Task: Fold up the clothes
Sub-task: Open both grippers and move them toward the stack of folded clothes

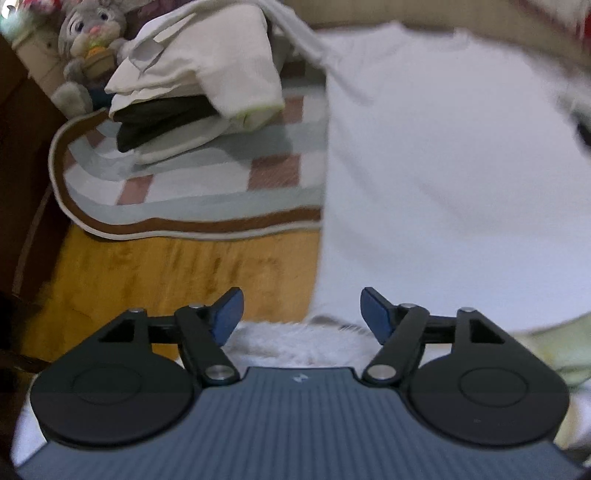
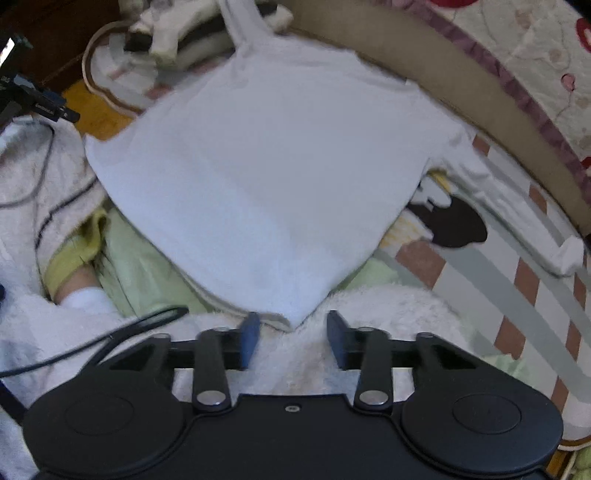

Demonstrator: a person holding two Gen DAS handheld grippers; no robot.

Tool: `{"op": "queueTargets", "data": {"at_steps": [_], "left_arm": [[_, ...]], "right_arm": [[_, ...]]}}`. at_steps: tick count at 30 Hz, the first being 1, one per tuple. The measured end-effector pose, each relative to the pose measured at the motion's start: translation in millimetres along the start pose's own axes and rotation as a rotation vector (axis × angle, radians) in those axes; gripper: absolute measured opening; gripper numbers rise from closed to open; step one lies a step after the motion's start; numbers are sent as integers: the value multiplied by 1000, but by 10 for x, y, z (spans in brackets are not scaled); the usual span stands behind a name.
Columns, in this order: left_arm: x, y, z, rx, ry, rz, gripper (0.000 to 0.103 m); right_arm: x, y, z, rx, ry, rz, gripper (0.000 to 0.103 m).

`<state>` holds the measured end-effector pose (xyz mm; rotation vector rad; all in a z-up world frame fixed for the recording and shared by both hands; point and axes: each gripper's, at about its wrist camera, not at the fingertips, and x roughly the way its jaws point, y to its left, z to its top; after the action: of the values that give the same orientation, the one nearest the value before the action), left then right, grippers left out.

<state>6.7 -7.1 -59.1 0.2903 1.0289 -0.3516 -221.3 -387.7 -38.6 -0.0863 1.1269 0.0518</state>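
A white garment (image 2: 266, 177) lies flat and folded on a pale green cloth (image 2: 140, 273) over the checked blanket (image 2: 517, 280); a strap runs off its far end. Its near corner points at my right gripper (image 2: 291, 334), which is open, with the corner just ahead of the blue pads (image 2: 251, 332) and untouched by them. In the left wrist view the same white garment (image 1: 443, 166) fills the right side. My left gripper (image 1: 301, 314) is open at the garment's near left edge, above fluffy white fabric (image 1: 295, 343), with nothing between its fingers.
A stack of folded clothes (image 1: 192, 92) and a grey plush rabbit (image 1: 88, 29) sit at the far left on the checked blanket (image 1: 184, 177). The yellow wooden floor (image 1: 166, 277) shows beside it. Black cables (image 2: 110, 332) cross at the left. A cartoon-print item (image 2: 450, 221) lies at the right.
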Motion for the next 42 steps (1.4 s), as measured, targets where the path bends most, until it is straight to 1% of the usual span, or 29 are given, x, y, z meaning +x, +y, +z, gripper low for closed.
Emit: {"op": "queueTargets", "data": {"at_steps": [1,3,4,5,7,9,10,11,13,14,16,17,19,21,22,23,24,26,28,30,31,32,34,36,37,38,39,40,42], "left_arm": [[-48,31,48,-34,-26,-30,73],[-91,80,196,-95,-93,-76,77],[-87,89,273,-116,-122,-89,78],[-42,70,386,-126,-142,-84,78],[88,-9,639,-121,-154,-35,78],[222,-98,963,-130,-173,26,78],[281,-92,1143,-167,-182,40,78],[323,-53,1311,-223,-203,39,78],[426,104,1610,-347,-286,17,78],[527,220,1769,-419,-348,13,78],[790,470,1995,-536,-385,0,78],[924,587,2064,-590,-375,-17,75],[1105,781,2044,-652,-420,-91,74],[1251,889,1887,-663,-502,-125,74],[1320,943,1859,-660,-488,-123,72],[1388,997,1843,-655,-460,-117,66],[1410,1077,1835,-659,-453,-141,63],[1376,1302,1806,-709,-487,-218,63],[1311,1535,1786,-756,-545,-253,63],[1295,1706,1823,-771,-588,-268,63],[1318,1779,1858,-779,-594,-290,63],[1349,1850,1896,-787,-596,-316,63],[1493,1961,2041,-809,-556,-332,65],[1652,2062,2167,-837,-511,-338,66],[1727,2112,2218,-857,-502,-352,66],[1799,2164,2270,-877,-495,-369,66],[1842,2184,2309,-878,-502,-374,66],[1877,2197,2346,-873,-512,-377,66],[1952,2220,2394,-881,-535,-383,60]], "right_arm": [[-55,-9,14,10,-21,14,47],[-154,-91,124,67,-84,106,47],[-188,-115,212,101,-119,154,50],[-217,-138,305,134,-154,202,53],[-201,-159,579,189,-206,280,55],[-130,-91,991,206,-228,325,55],[-93,-40,1216,202,-237,334,55],[-57,11,1441,198,-246,344,55],[16,118,1891,187,-265,364,55],[59,215,2127,163,-288,366,55],[163,428,2579,117,-333,367,55],[258,511,2807,97,-354,355,55],[470,710,3223,19,-385,329,55],[688,993,3566,-143,-382,285,38],[796,1131,3735,-221,-380,264,23],[892,1247,3877,-269,-387,267,22],[989,1362,4019,-318,-393,269,22],[1193,1592,4308,-394,-408,274,22],[1381,1855,4564,-451,-442,227,22],[1577,2121,4757,-535,-480,163,24],[1683,2234,4833,-571,-492,134,24],[1795,2325,4909,-587,-498,106,28],[1980,2394,5056,-554,-487,94,31],[2104,2317,5128,-477,-477,107,33],[2132,2227,5100,-417,-480,123,38],[2158,2134,5069,-358,-483,139,48],[2176,1999,4998,-292,-486,158,52],[2225,1816,4902,-191,-473,189,61],[2321,1449,4709,13,-445,250,63]]}}
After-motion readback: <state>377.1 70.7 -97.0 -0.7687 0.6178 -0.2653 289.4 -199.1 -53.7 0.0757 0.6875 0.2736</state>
